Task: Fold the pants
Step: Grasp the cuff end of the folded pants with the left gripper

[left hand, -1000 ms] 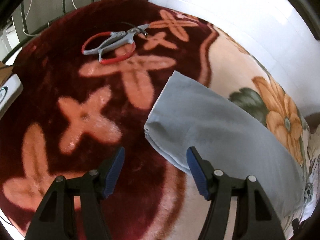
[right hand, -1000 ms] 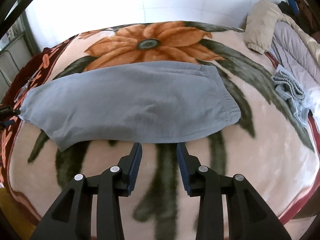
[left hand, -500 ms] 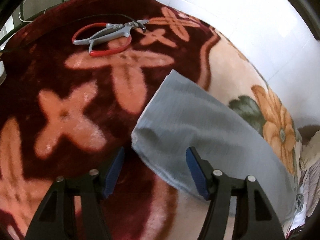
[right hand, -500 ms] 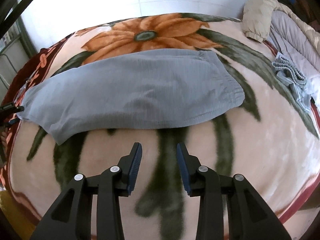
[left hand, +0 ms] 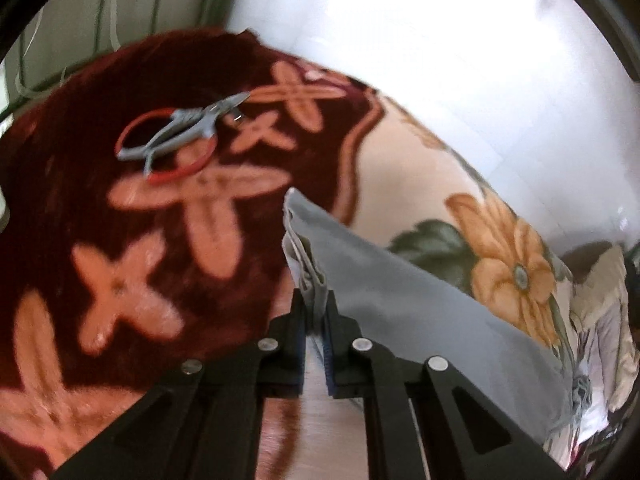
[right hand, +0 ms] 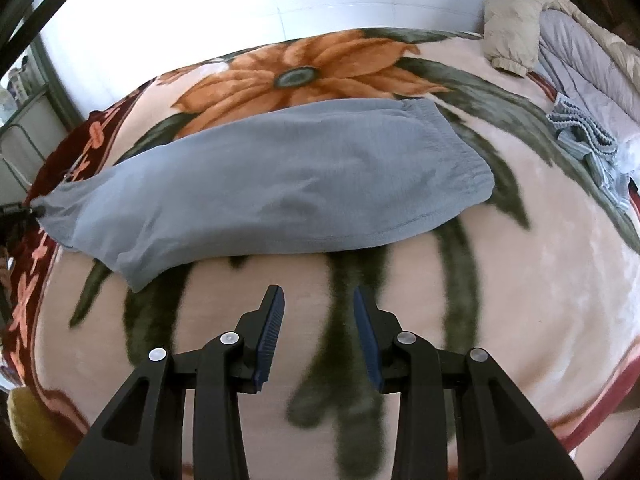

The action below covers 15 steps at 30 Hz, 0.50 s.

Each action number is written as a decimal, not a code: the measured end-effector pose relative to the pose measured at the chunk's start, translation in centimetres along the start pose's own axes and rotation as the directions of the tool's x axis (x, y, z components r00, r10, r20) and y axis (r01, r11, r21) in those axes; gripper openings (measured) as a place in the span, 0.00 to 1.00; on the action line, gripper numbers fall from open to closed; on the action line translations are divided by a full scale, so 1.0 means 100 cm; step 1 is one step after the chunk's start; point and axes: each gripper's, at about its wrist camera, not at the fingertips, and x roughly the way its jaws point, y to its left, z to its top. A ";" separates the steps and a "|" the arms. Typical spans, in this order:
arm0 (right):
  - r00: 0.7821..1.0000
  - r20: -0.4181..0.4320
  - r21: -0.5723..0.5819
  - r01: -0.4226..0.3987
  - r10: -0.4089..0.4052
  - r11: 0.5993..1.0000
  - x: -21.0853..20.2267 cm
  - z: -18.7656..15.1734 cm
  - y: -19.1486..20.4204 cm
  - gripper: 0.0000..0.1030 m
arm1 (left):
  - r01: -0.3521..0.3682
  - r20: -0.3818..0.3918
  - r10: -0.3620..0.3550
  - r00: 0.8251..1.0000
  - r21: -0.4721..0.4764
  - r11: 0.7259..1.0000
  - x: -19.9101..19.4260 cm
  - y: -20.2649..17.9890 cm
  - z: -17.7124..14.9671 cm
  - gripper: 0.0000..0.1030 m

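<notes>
Grey-blue pants (right hand: 280, 184) lie folded lengthwise across a floral blanket, waistband at the right, leg cuffs at the left. My left gripper (left hand: 315, 304) is shut on the cuff end of the pants (left hand: 400, 300) and holds it bunched and slightly raised; it also shows at the left edge of the right wrist view (right hand: 18, 212). My right gripper (right hand: 318, 316) is open and empty, hovering over the blanket just in front of the pants' near edge.
Red-handled grey shears (left hand: 180, 136) lie on the dark red blanket border beyond the cuffs. A beige jacket (right hand: 512, 12), a lilac quilt (right hand: 580, 56) and a small knitted cloth (right hand: 588, 140) lie at the right. A white wall stands behind the bed.
My left gripper has closed on the pants' cuff end and lifted it, bunching the fabric. My right gripper stays open and has moved slightly closer to the pants.
</notes>
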 end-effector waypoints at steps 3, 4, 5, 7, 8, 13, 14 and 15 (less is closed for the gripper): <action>1.000 0.008 -0.002 -0.011 0.011 1.000 -0.002 -0.001 0.001 0.36 | 0.032 0.023 -0.033 0.999 0.061 0.998 -0.013 -0.022 0.003 0.06; 1.000 0.011 0.000 -0.015 0.015 1.000 -0.002 -0.001 0.001 0.36 | 0.040 0.028 -0.042 0.999 0.078 0.996 -0.017 -0.028 0.003 0.06; 1.000 0.017 0.005 -0.021 0.021 1.000 -0.002 0.000 0.000 0.36 | 0.049 0.033 -0.052 0.998 0.099 0.994 -0.021 -0.037 0.004 0.06; 0.999 0.022 0.014 -0.029 0.029 0.999 -0.002 -0.001 -0.002 0.36 | 0.055 0.043 -0.062 0.997 0.146 0.988 -0.029 -0.056 0.005 0.06; 0.999 0.024 0.021 -0.033 0.033 0.999 -0.002 -0.001 -0.003 0.36 | 0.063 0.048 -0.072 0.996 0.181 0.981 -0.033 -0.069 0.004 0.06; 0.999 0.025 0.054 -0.044 0.042 0.998 -0.001 -0.005 -0.012 0.36 | 0.120 0.024 -0.134 0.991 0.302 0.946 -0.041 -0.122 -0.003 0.06; 0.999 0.024 0.060 -0.047 0.046 0.997 0.000 -0.006 -0.013 0.36 | 0.125 0.017 -0.138 0.990 0.319 0.940 -0.041 -0.129 -0.005 0.06; 0.999 0.024 0.066 -0.050 0.048 0.997 0.000 -0.007 -0.015 0.36 | 0.132 0.007 -0.143 0.990 0.339 0.931 -0.039 -0.139 -0.007 0.06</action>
